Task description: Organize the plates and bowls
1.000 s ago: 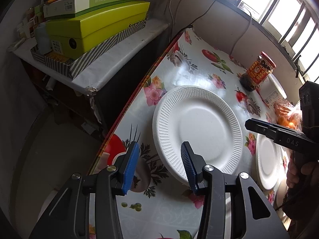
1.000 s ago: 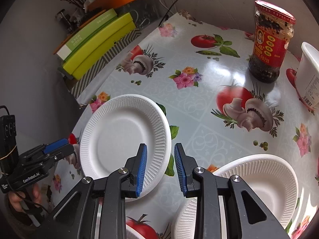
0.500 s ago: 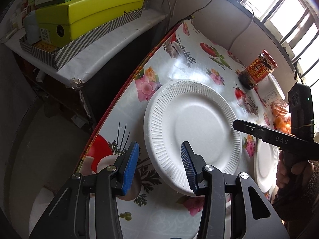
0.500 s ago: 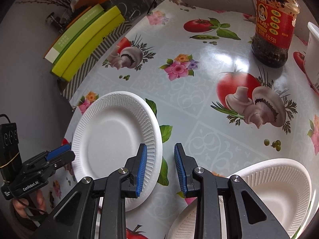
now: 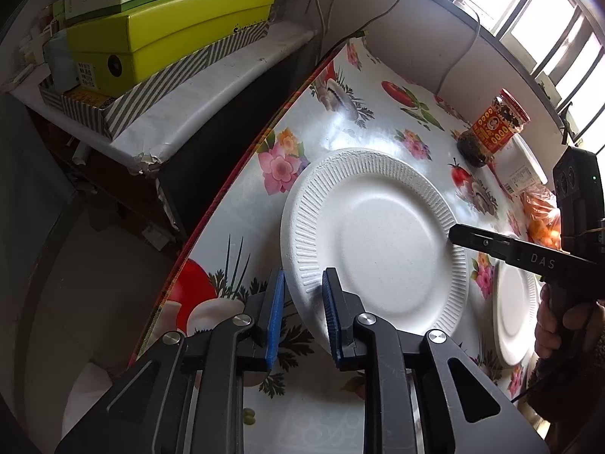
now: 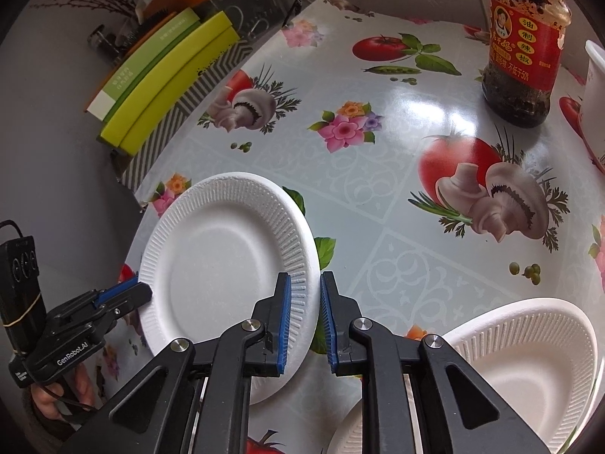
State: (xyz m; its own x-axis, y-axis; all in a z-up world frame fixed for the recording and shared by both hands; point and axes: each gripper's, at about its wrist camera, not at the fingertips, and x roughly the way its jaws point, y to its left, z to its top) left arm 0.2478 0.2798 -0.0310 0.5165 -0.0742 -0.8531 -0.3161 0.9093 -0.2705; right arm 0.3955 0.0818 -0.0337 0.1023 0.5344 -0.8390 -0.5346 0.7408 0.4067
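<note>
A white ribbed paper plate [image 5: 374, 234] lies near the table's left edge. My left gripper [image 5: 302, 295] straddles its near rim, jaws closing, with the blue pads against the rim. My right gripper [image 6: 304, 299] is shut on the opposite rim of the same plate [image 6: 223, 265], one finger over the plate and one outside it. Each gripper shows in the other's view: the right gripper [image 5: 455, 233] at the plate's far-right rim, the left gripper [image 6: 141, 293] at its left rim. A white paper bowl [image 6: 529, 359] sits to the right.
A chilli sauce jar [image 6: 525, 45] and a white tub [image 5: 525, 174] stand at the back of the floral tablecloth [image 6: 378, 174]. An orange bag [image 5: 540, 219] lies beside them. Stacked green boxes [image 5: 170, 38] fill a shelf past the table's left edge [image 5: 227, 196].
Both pairs of jaws have narrowed from a wider gap down onto the plate's rim. Neither hand has shifted much.
</note>
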